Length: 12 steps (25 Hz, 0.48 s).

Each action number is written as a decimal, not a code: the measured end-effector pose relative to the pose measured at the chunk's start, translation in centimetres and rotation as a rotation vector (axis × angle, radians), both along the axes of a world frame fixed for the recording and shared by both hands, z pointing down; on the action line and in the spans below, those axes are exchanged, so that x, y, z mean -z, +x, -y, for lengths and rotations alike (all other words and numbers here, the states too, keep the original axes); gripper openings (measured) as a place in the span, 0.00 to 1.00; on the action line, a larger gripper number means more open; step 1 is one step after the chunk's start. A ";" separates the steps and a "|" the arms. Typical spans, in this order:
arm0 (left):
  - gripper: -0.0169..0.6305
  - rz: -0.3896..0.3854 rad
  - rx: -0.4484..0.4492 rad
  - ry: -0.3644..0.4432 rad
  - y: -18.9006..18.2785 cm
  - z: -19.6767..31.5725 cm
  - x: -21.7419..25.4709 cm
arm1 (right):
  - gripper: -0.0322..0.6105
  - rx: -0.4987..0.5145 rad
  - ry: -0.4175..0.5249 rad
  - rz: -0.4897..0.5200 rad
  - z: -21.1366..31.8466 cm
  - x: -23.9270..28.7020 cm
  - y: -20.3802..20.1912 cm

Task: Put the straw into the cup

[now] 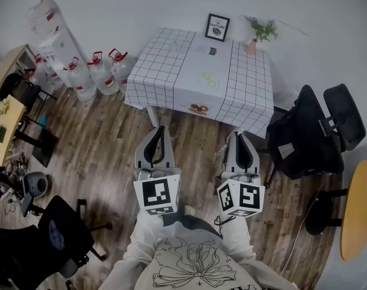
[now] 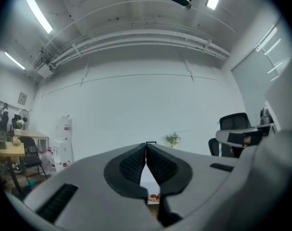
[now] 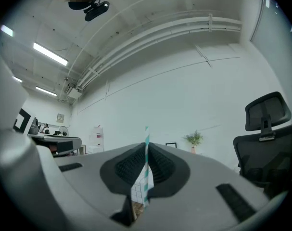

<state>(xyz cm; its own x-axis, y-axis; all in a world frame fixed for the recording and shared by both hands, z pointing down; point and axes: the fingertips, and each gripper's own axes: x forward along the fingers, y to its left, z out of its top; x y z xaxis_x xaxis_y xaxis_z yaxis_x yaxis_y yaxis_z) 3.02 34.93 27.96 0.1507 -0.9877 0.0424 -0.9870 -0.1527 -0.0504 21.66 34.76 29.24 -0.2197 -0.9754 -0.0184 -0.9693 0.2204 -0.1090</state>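
A teal-and-white striped straw stands upright between the jaws of my right gripper, which is shut on it. In the head view the right gripper hangs over the wooden floor just short of the table with the grid cloth; the straw does not show there. To its left, my left gripper is at the same distance from the table. Its jaws are shut with nothing between them. A small dark object on the table may be the cup; I cannot tell.
On the table are a framed picture, a plant in a pink vase and two green discs. Several water bottles stand left of it and black office chairs to its right. A round yellow table is far right.
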 end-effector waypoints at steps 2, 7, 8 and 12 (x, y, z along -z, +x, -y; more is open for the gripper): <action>0.03 0.002 0.007 -0.006 0.1 0.9 -0.1 | 0.07 0.009 -0.004 -0.004 0.9 -0.2 0.1; 0.03 0.002 0.014 -0.018 0.1 4.2 -0.7 | 0.07 0.009 -0.016 0.000 4.4 -0.7 0.4; 0.03 0.001 0.014 -0.019 0.0 5.0 -0.8 | 0.07 0.008 -0.016 -0.001 5.2 -0.8 0.4; 0.03 -0.006 0.006 -0.016 -0.2 9.1 -1.4 | 0.07 0.001 -0.013 -0.006 9.2 -1.1 0.2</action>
<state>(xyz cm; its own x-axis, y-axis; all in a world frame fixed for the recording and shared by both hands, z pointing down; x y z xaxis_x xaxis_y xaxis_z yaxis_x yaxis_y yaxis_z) 2.85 25.81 29.34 0.1456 -0.9877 0.0572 -0.9881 -0.1480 -0.0416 21.82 25.55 30.38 -0.2203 -0.9754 -0.0048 -0.9699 0.2196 -0.1055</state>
